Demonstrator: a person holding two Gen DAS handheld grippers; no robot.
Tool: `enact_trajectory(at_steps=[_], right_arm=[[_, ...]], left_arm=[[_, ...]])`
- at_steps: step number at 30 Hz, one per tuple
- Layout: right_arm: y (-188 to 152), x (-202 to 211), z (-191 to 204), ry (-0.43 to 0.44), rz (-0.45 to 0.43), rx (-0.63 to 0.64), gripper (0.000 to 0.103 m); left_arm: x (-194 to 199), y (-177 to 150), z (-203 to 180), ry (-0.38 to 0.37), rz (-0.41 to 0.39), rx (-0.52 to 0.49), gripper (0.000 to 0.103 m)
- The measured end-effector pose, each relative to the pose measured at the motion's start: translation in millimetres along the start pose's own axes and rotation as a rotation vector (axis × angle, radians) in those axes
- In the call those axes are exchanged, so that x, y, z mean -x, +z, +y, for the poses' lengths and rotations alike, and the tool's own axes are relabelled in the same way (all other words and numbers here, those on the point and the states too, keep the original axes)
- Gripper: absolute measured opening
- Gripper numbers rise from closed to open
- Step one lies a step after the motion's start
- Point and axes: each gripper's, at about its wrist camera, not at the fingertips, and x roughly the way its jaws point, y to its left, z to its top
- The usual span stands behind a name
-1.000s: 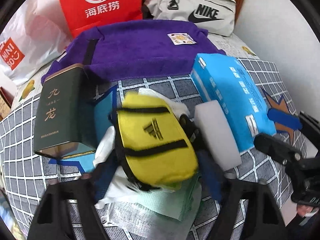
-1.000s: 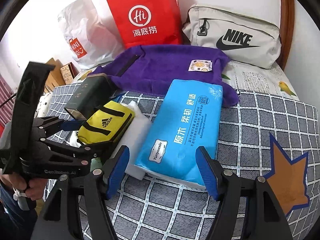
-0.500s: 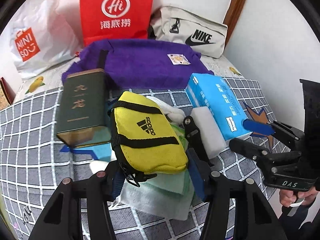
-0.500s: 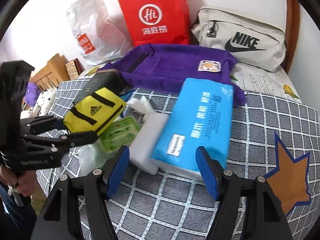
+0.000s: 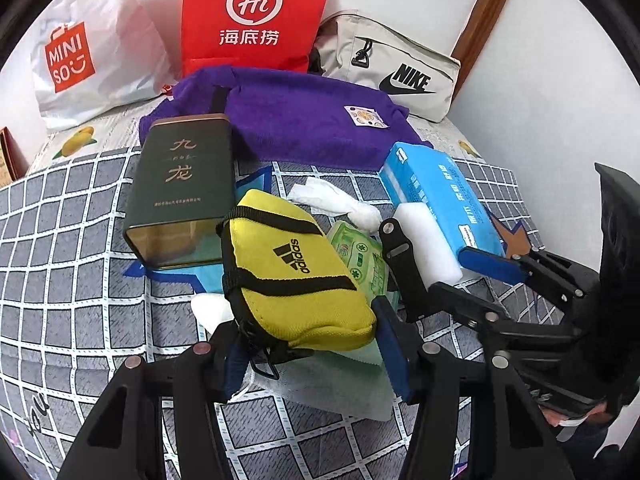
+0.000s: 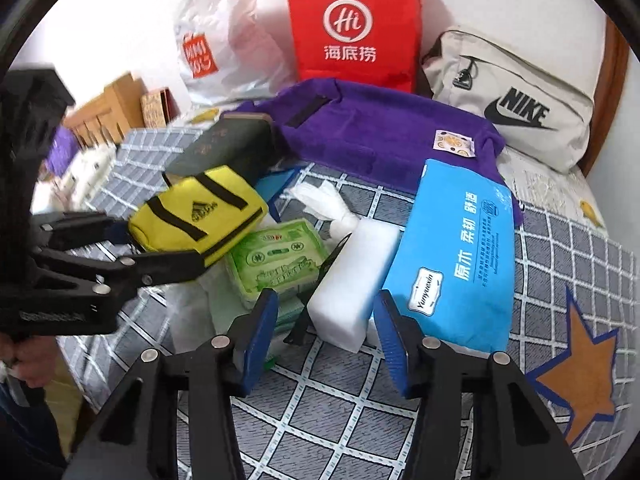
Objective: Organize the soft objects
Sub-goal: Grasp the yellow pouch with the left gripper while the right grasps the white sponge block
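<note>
The bed under its grey checked cover carried everything. At its far end a red paper bag stood against the wall, with a white Miniso bag to one side and a beige Nike bag to the other. In front of them lay a purple towel. A blue tissue pack lay nearer, with a white foam block touching its side. A dark green tin lay flat beside the towel.

My left claw was clamped on the yellow Adidas pouch at its near end, and in the right view the pouch hung clear above the cover. Below it sat a green wipes packet, with a crumpled white tissue just beyond.

My right claw had just been narrowing; its blue pads stood on either side of the foam block's near end, not pressing it as far as I could see.
</note>
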Motion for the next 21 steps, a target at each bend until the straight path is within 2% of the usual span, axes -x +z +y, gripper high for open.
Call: enact_trajectory(at_steps=[10,11,12,18,21], right_arm=[[-2,-15,16,-0.126,0.033,0.059,0.042],[-2,-13,17,-0.135,0.018,0.065,0.032],[-3,-12,17,-0.156,0.011,0.069,0.026],[-10,8,-1,-0.087,0.001,0.004,0.024],[-15,21,2,-0.067,-0.011,0.014,0.024]], left_arm=[[-2,-4,5,-0.037,0.001,0.008,0.054],[-2,-5,6,-0.040,0.002,0.011,0.054],[-3,-5,6,-0.043,0.003,0.013,0.054],[-3,-6,8,-0.050,0.002,0.016,0.054],[-2,-7,7,-0.048,0.001,0.016,0.054]])
